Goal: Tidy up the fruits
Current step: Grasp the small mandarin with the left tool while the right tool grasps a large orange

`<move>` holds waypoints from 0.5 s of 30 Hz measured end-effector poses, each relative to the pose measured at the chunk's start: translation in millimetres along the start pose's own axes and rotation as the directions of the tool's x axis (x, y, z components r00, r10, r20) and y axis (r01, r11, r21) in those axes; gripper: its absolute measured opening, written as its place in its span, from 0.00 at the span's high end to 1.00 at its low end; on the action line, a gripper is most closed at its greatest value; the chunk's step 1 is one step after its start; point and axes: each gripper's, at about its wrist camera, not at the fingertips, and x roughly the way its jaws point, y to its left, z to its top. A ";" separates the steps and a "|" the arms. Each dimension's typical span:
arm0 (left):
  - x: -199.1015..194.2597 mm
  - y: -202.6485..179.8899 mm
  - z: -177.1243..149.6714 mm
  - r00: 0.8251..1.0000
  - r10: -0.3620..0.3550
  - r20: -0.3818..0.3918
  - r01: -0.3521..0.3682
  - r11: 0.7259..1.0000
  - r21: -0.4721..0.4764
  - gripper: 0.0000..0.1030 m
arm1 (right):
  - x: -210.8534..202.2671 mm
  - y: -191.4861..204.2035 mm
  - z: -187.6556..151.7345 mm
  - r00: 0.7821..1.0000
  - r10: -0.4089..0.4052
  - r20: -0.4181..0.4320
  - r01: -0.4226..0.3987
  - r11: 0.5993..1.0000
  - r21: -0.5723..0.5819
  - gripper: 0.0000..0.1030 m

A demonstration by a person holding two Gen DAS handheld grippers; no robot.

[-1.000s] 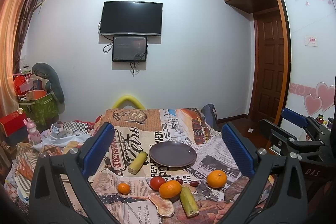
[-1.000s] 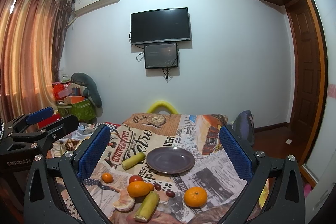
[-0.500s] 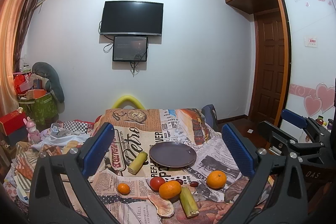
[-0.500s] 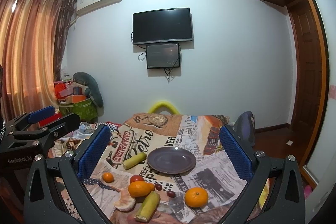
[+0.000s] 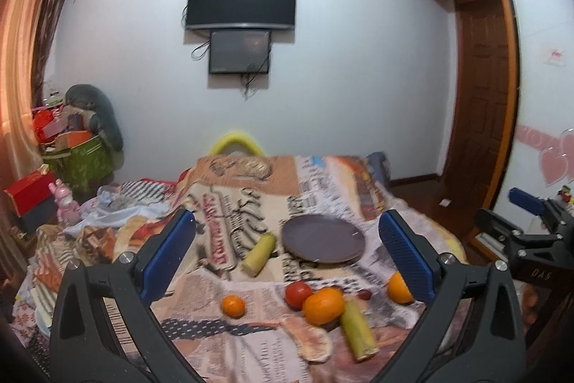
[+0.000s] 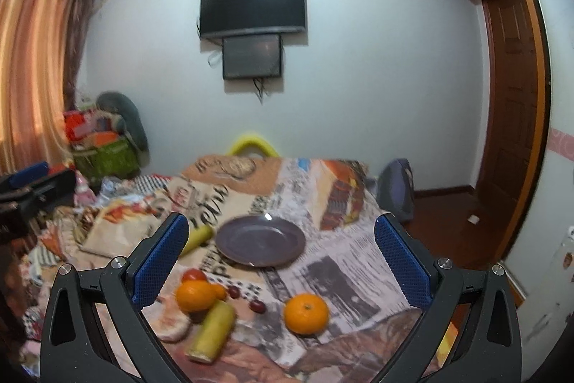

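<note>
A dark purple plate (image 5: 323, 243) (image 6: 260, 241) lies empty on the newspaper-print cloth. In front of it lie a small orange (image 5: 233, 306), a red tomato (image 5: 297, 294), a large orange (image 5: 323, 307) (image 6: 195, 295), another orange (image 5: 397, 288) (image 6: 306, 313), two yellow-green cylinders (image 5: 259, 255) (image 5: 358, 329), dark grapes (image 6: 256, 306) and a peel-like piece (image 5: 311, 340). My left gripper (image 5: 287, 253) is open and empty above the fruit. My right gripper (image 6: 281, 259) is open and empty above the orange on the right.
The right gripper shows at the right edge of the left wrist view (image 5: 531, 236); the left gripper shows at the left edge of the right wrist view (image 6: 32, 192). Clutter and boxes (image 5: 71, 160) stand left of the table. A yellow chair back (image 5: 238, 142) stands behind it.
Both grippers have moved forward and down toward the table, so the fruit and plate look larger. The right gripper has shifted right. Both stay open.
</note>
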 end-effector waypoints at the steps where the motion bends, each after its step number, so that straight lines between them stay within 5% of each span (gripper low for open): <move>1: 4.0 3.8 -3.1 1.000 0.017 -0.009 -0.017 1.000 0.003 0.00 | 5.9 -1.8 -2.7 1.000 0.002 -0.028 -0.002 1.000 -0.004 0.00; 5: 21.9 20.9 -18.0 0.997 0.041 -0.064 -0.040 0.999 0.005 0.00 | 27.0 -8.2 -17.7 0.992 -0.005 -0.124 0.002 1.000 -0.021 0.00; 8: 41.1 35.3 -30.8 0.990 0.042 -0.135 -0.043 0.999 -0.004 0.10 | 40.6 -12.6 -31.3 0.982 -0.008 -0.191 0.004 1.000 -0.022 0.00; 15: 81.4 66.5 -65.8 0.958 0.060 -0.279 -0.070 0.997 -0.027 0.16 | 69.3 -29.8 -54.3 0.953 -0.003 -0.302 0.008 1.000 0.017 0.01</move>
